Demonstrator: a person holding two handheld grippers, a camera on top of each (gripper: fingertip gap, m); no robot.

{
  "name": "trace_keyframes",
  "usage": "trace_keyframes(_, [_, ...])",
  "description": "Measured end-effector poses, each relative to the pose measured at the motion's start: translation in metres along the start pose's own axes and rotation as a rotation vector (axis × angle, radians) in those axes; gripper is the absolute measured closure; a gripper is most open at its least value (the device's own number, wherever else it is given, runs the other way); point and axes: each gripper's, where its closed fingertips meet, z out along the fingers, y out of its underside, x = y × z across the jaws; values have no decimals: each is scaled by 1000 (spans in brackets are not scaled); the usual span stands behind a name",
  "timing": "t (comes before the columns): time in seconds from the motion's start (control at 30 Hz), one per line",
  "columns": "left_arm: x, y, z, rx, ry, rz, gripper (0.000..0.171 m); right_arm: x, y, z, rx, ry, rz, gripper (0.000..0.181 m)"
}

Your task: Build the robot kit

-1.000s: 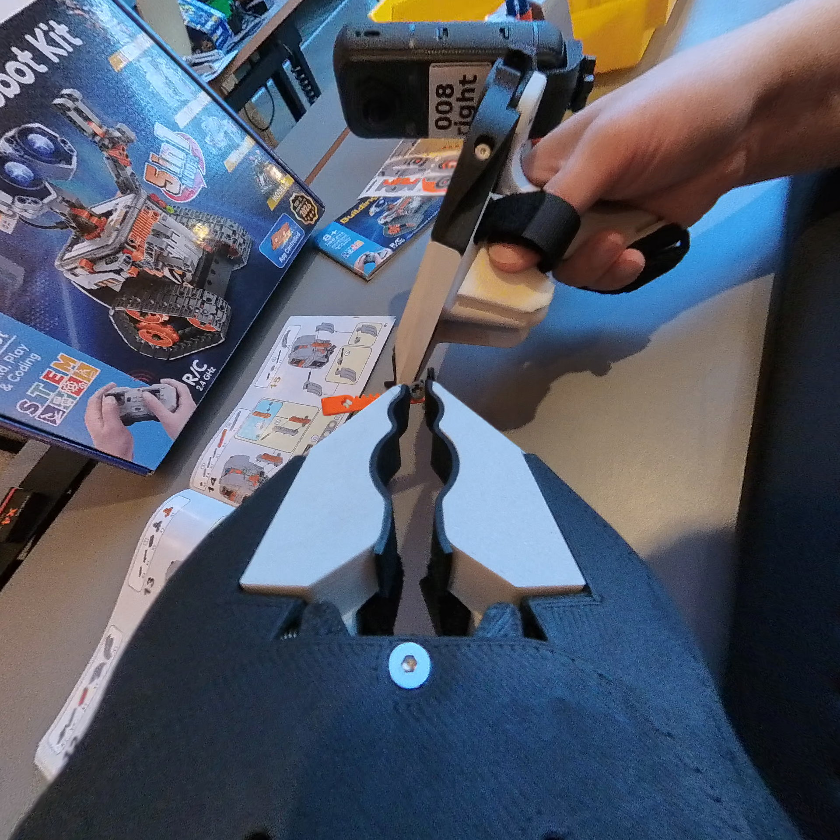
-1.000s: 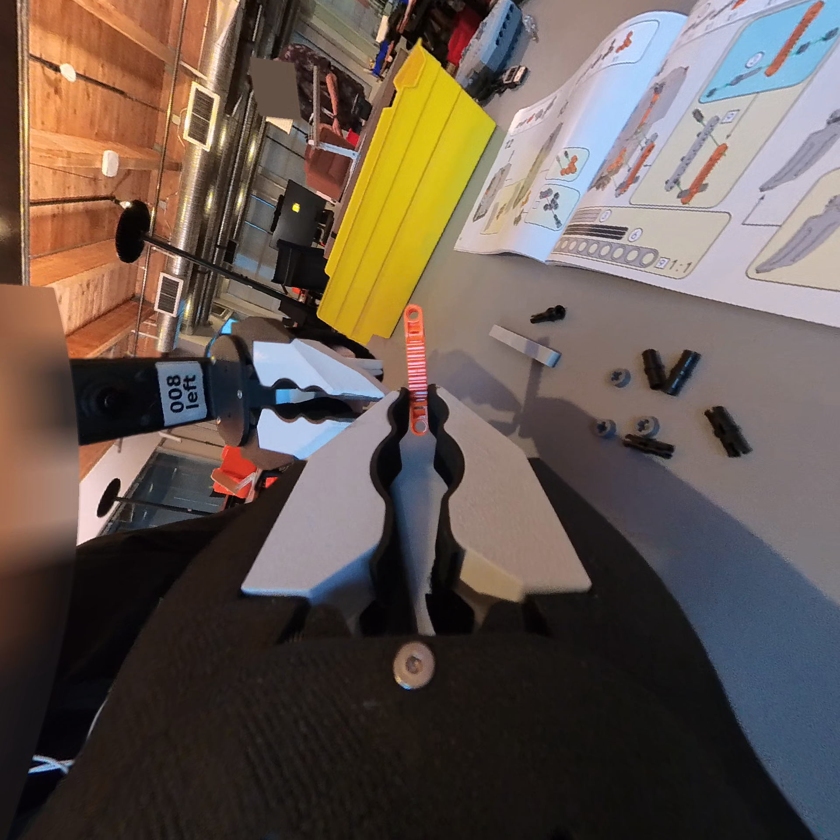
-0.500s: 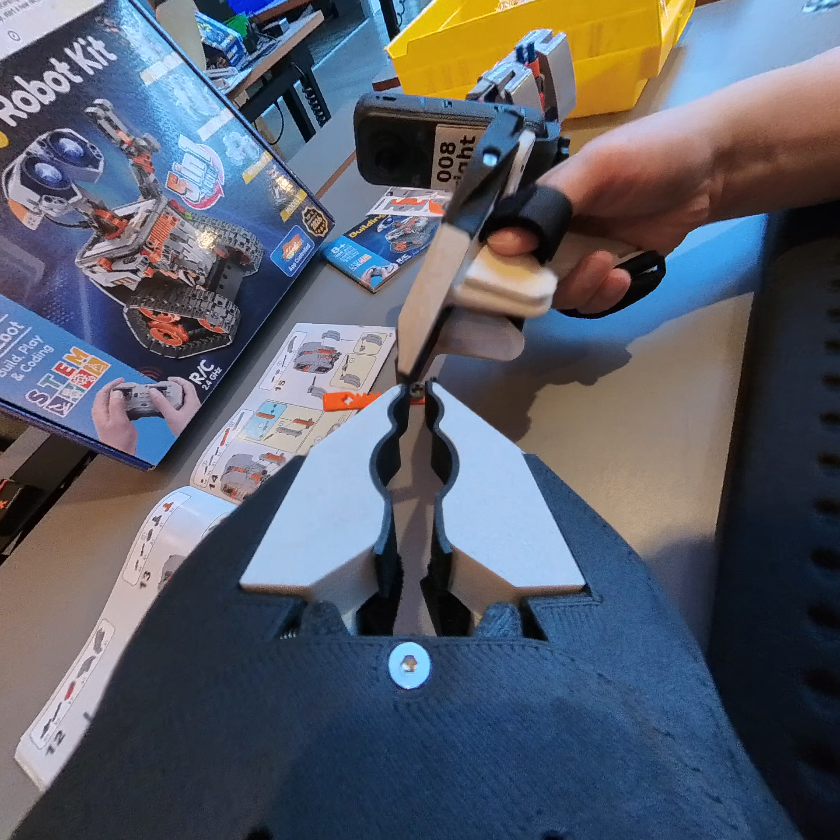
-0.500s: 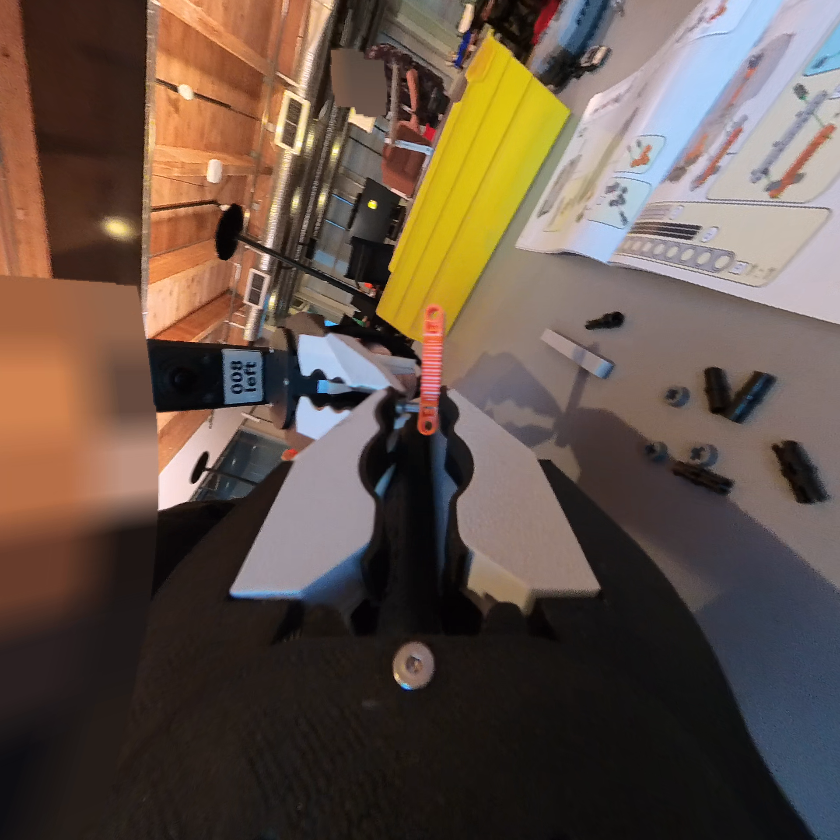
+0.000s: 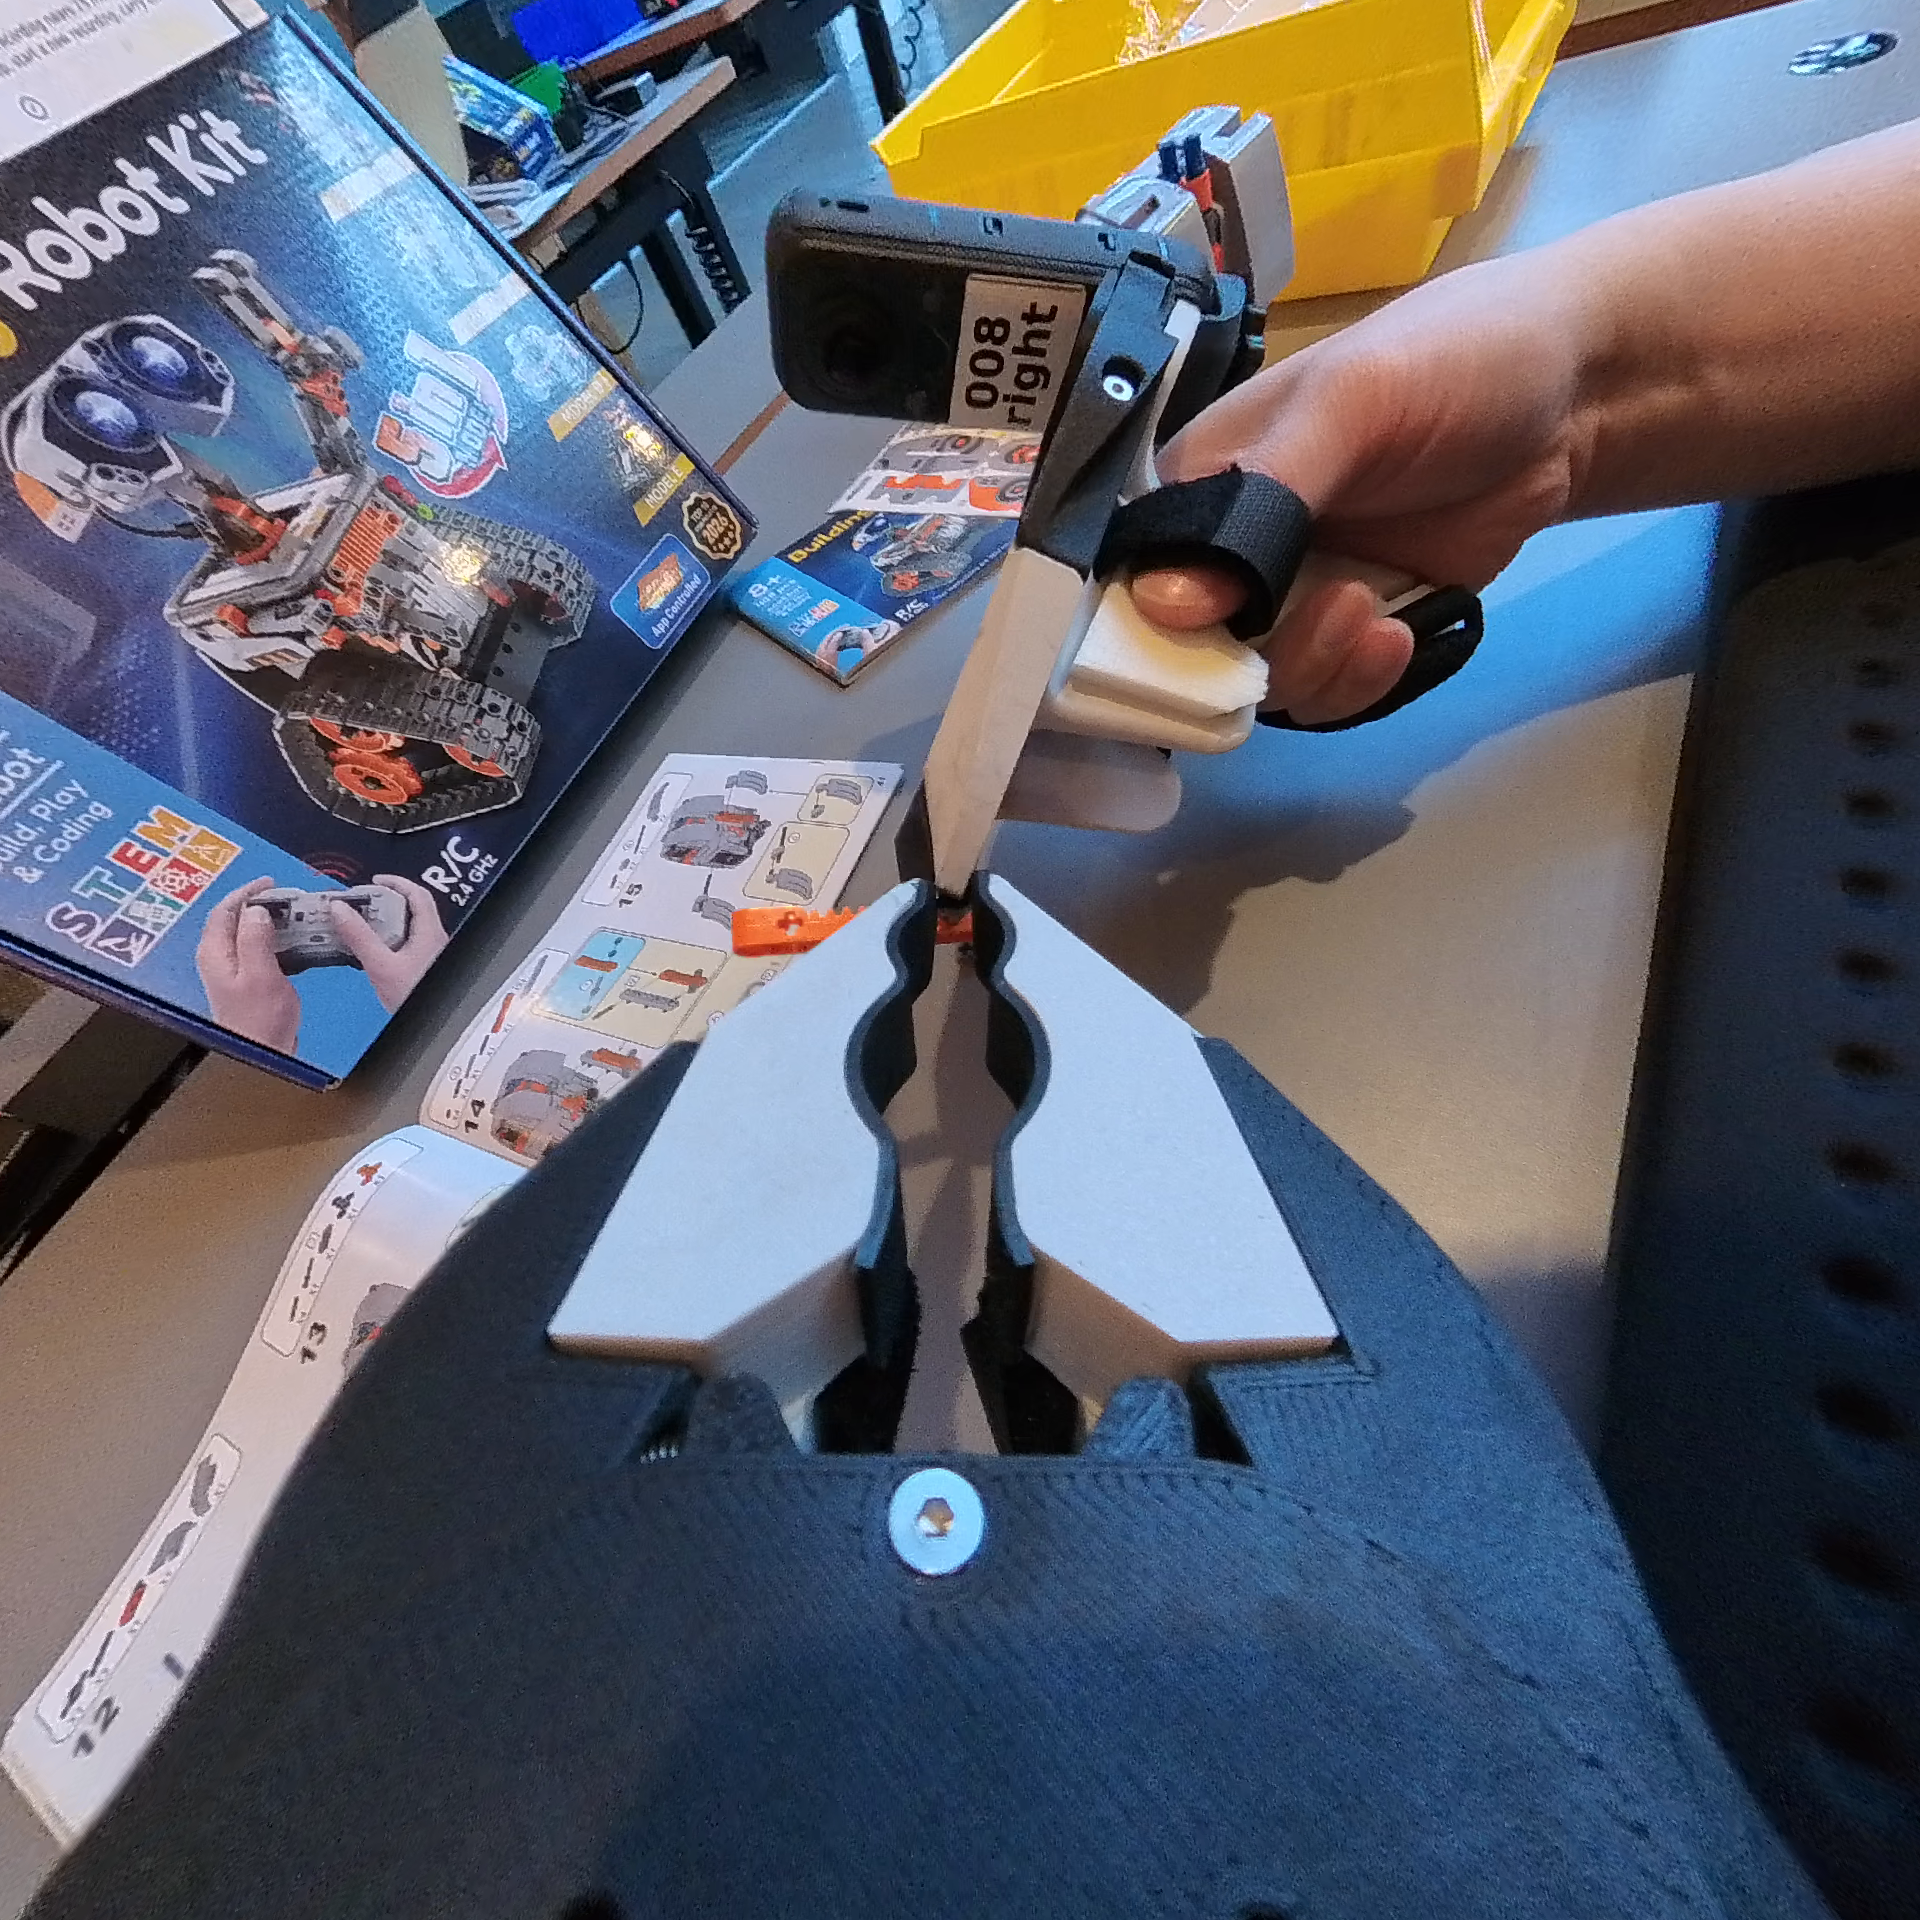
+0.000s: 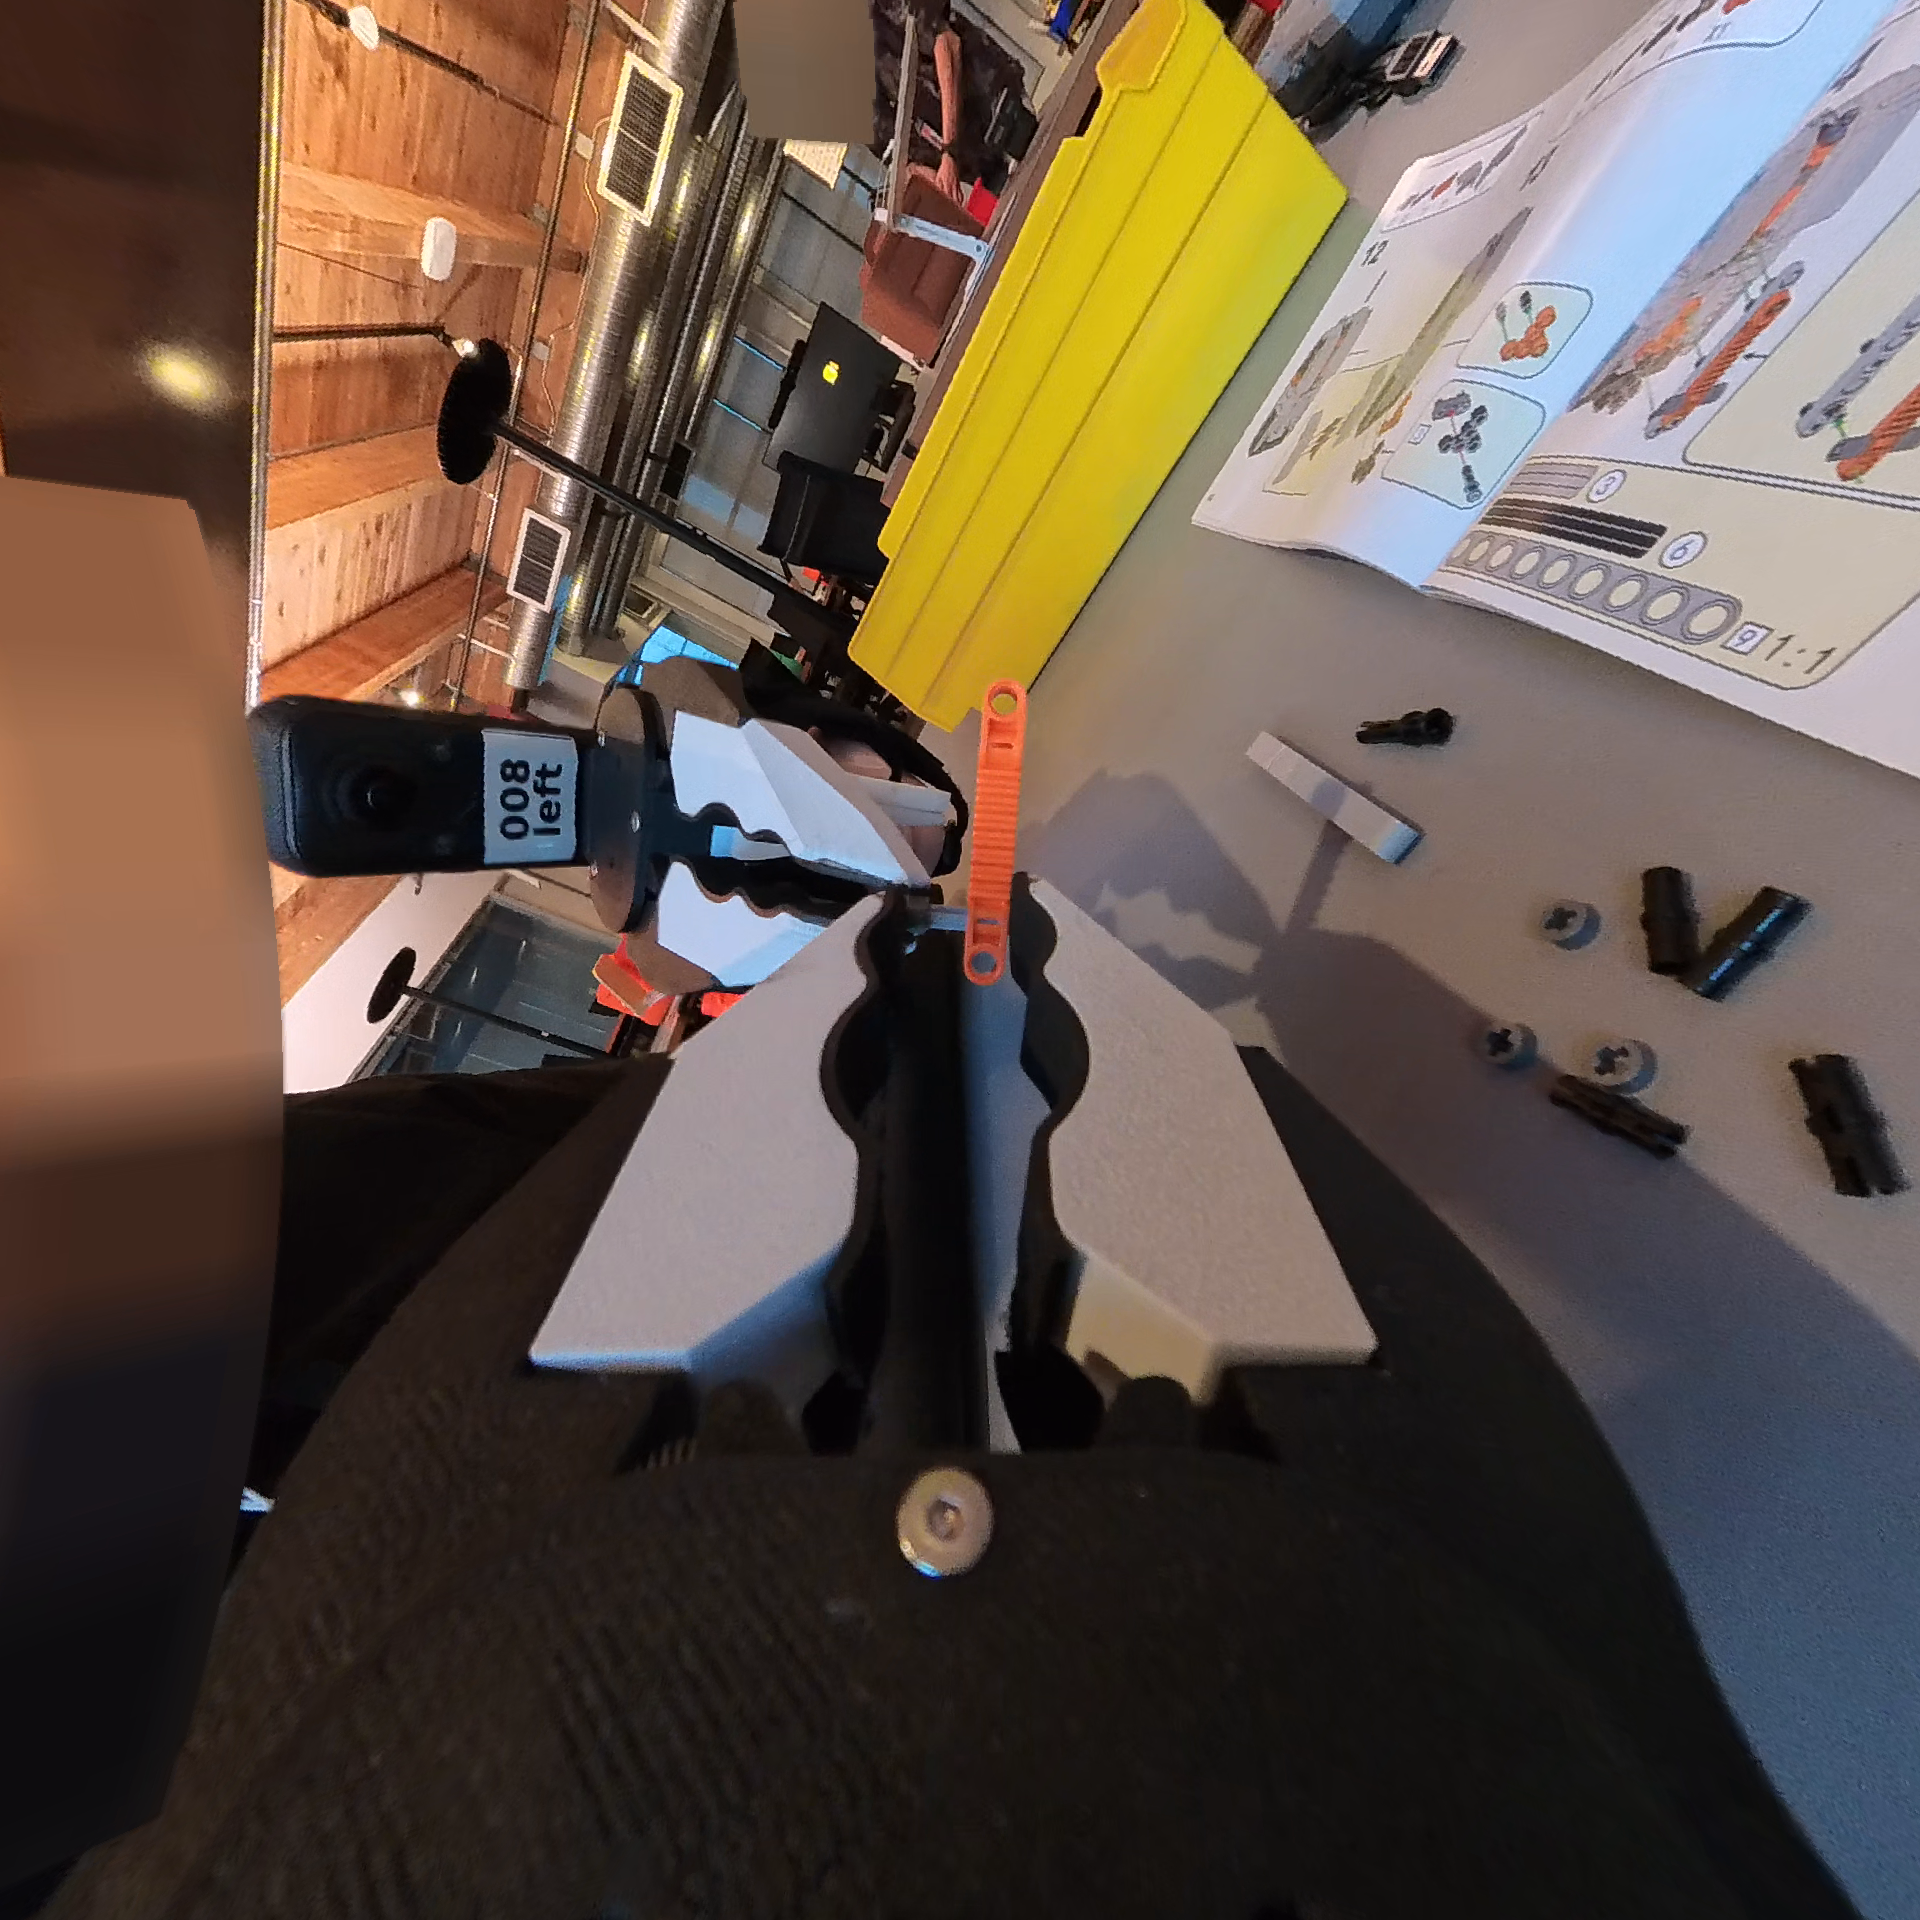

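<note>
- The left gripper (image 5: 948, 906) has pale, flat wedge fingers with black wavy inner pads, set in a ribbed black printed body. The fingers are pressed nearly together on a small grey peg (image 6: 938, 918).
- The right gripper (image 6: 961, 920) is built the same way. It pinches one orange beam (image 6: 994, 821), a slim ribbed plastic strip with a round hole at each end.
- In the right wrist view the beam stands at 12 o'clock from the tips. The peg meets its lower end from 9 o'clock.
- In the left wrist view the right gripper comes down steeply from 1 o'clock. A bare hand (image 5: 1403, 499) grips its handle, with a finger through a black strap loop.
- On the matte grey table (image 5: 1403, 987), at 3 o'clock in the right wrist view, loose parts lie well apart from the tips:
  - one light grey bar (image 6: 1335, 795)
  - five black connector pins (image 6: 1616, 1117)
  - three small grey round bushings (image 6: 1507, 1042)
- One open instruction booklet (image 5: 727, 883) of glossy white paper lies at 10 o'clock in the left wrist view.
- Farther off at 10 o'clock sits one glossy blue cardboard kit box (image 5: 260, 520).
- One small leaflet (image 5: 883, 582) lies at 12 o'clock.
- Farthest off, at 1 o'clock, is a smooth yellow plastic bin (image 5: 1247, 104).
</note>
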Motion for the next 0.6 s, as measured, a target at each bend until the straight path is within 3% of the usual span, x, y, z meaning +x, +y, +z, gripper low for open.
trace_keyframes(0.6, [-3, -10, -3, 51, -44, 15, 169, -10, -5, -1, 35, -49, -5, 166])
